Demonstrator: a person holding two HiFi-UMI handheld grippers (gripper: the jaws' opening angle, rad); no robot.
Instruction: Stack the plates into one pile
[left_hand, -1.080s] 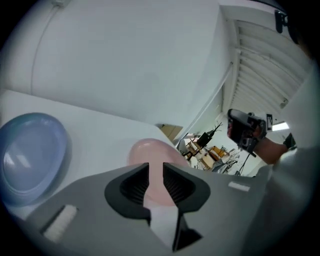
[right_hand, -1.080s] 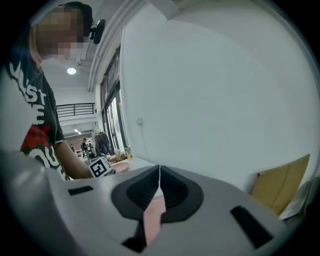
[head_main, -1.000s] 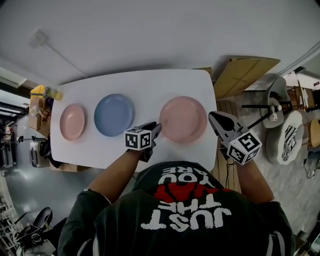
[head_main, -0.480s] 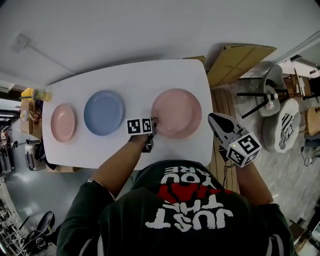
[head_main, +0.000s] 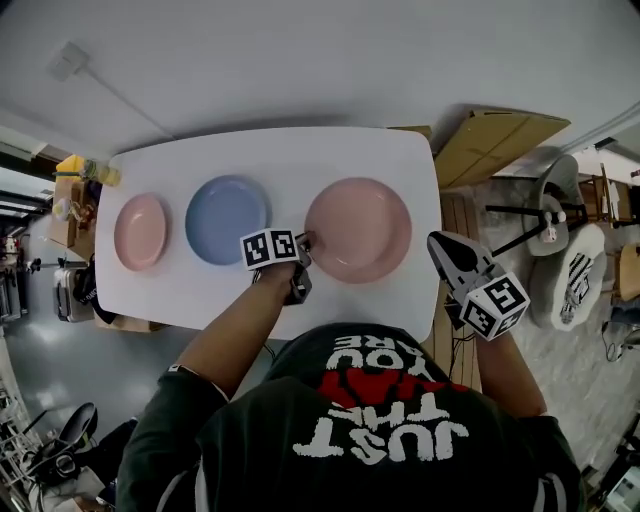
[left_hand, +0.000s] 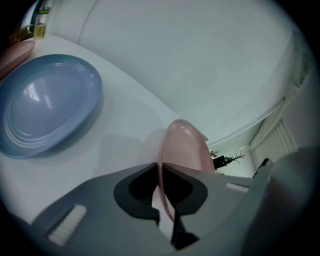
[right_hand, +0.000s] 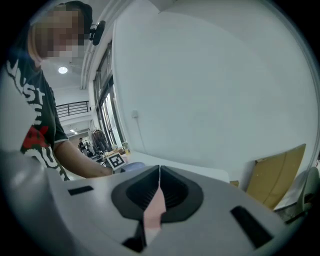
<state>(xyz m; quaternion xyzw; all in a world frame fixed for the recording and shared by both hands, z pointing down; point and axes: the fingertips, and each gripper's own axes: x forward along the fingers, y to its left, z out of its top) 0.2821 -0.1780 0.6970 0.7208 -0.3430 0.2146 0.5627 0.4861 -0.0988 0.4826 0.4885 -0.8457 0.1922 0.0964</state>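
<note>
On the white table (head_main: 380, 150) 3 plates lie apart in a row: a small pink plate (head_main: 141, 232), a blue plate (head_main: 227, 219) and a large pink plate (head_main: 358, 229). The left gripper (head_main: 303, 243) has just been closing its jaws and pinches the large pink plate's rim. The right gripper (head_main: 436, 241) hangs beside the table's right edge, jaws together. Cardboard (head_main: 500, 140) lies beyond. The shirt (head_main: 380, 420) reads "JUST THE" and "YOU ARE".

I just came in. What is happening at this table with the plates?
A person holds a two-jaw gripper in each hand. The left gripper has just been closing its jaws and now pinches the rim of the large round pink plate on the white table. The round blue plate and the small round pink plate lie apart to its left. Nothing is stacked yet. The right gripper, shut and empty, hangs beside the table.
</note>
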